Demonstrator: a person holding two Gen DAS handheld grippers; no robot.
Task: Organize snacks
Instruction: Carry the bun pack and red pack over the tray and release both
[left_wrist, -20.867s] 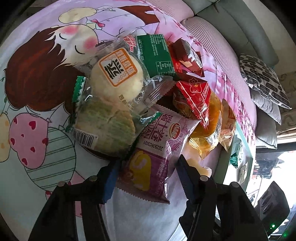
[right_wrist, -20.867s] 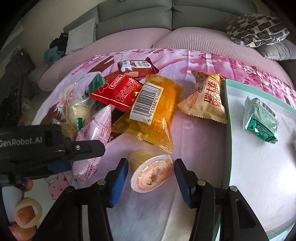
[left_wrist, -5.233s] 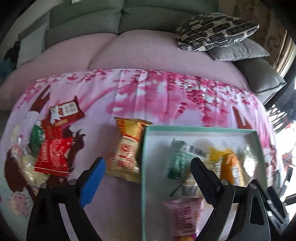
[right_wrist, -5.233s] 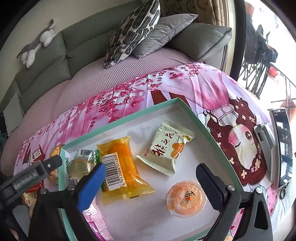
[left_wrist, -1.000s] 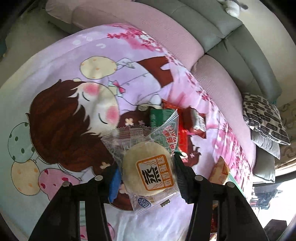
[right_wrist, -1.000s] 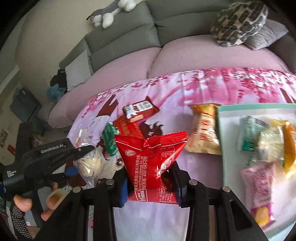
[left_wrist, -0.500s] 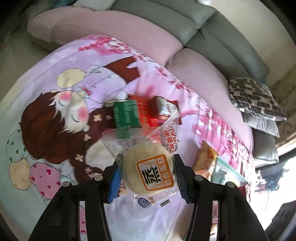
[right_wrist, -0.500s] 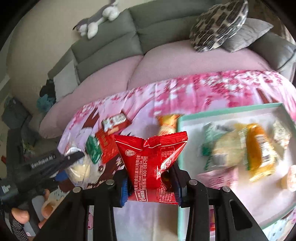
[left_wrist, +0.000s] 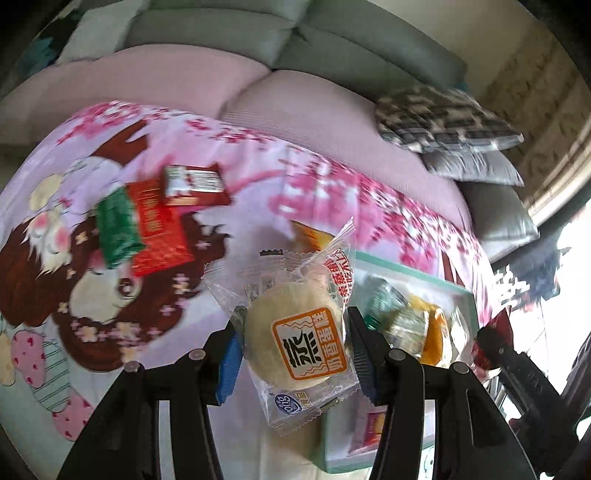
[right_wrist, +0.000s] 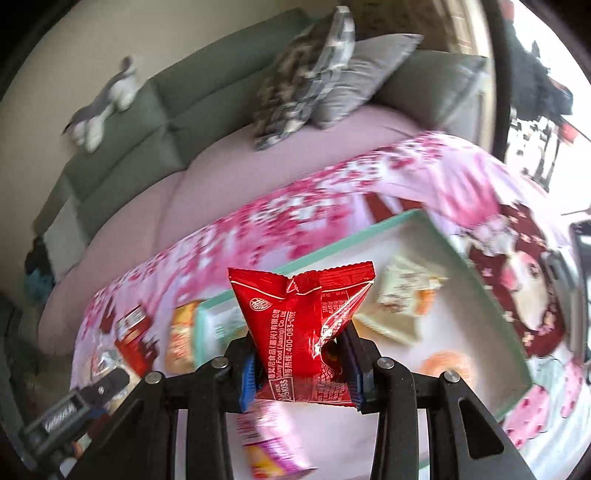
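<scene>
My left gripper (left_wrist: 295, 354) is shut on a clear-wrapped pale round bun (left_wrist: 295, 343) with an orange label, held above the pink cartoon cloth. My right gripper (right_wrist: 301, 362) is shut on a red snack packet (right_wrist: 301, 332), held over the near left part of the teal-rimmed tray (right_wrist: 491, 291). That tray (left_wrist: 413, 271) holds several snacks, among them a green packet (left_wrist: 380, 302) and an orange one (left_wrist: 430, 332). A red packet (left_wrist: 159, 229), a green packet (left_wrist: 118, 227) and a brown-red bar (left_wrist: 194, 186) lie on the cloth at the left.
A grey-green sofa (right_wrist: 155, 110) with patterned and grey cushions (right_wrist: 325, 74) stands behind the cloth. A plush toy (right_wrist: 99, 110) rests on the sofa back. The left gripper (right_wrist: 70, 410) shows at the lower left of the right wrist view. A phone (right_wrist: 581, 258) lies at the far right.
Both grippers have swung to the right, away from the loose snacks on the cloth and toward the tray, each keeping hold of its packet. The tray now fills more of both views.
</scene>
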